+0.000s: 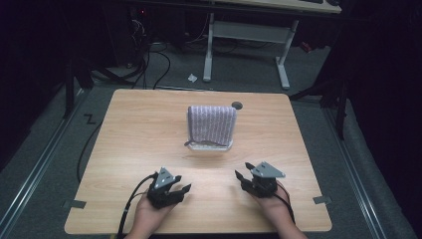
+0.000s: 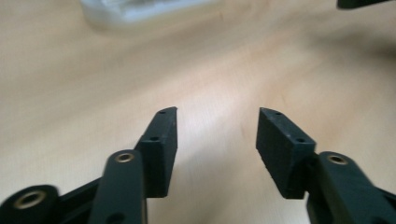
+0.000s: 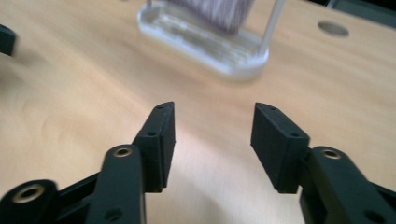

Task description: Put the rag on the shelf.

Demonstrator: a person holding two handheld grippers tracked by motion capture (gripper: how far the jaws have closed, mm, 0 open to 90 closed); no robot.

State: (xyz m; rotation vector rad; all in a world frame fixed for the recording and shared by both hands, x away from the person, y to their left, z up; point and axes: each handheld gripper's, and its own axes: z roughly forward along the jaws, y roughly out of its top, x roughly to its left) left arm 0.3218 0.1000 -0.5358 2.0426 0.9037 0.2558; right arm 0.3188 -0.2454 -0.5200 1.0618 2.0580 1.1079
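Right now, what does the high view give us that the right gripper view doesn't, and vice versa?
High view: both hands, the left gripper and right gripper, the whole striped cloth draped over its rack, the desk and floor beyond. Right gripper view: a close look at its own open jaws with bare wood between, and the clear tray's ridges. Both: the table, the tray, the cloth, the table's round hole.
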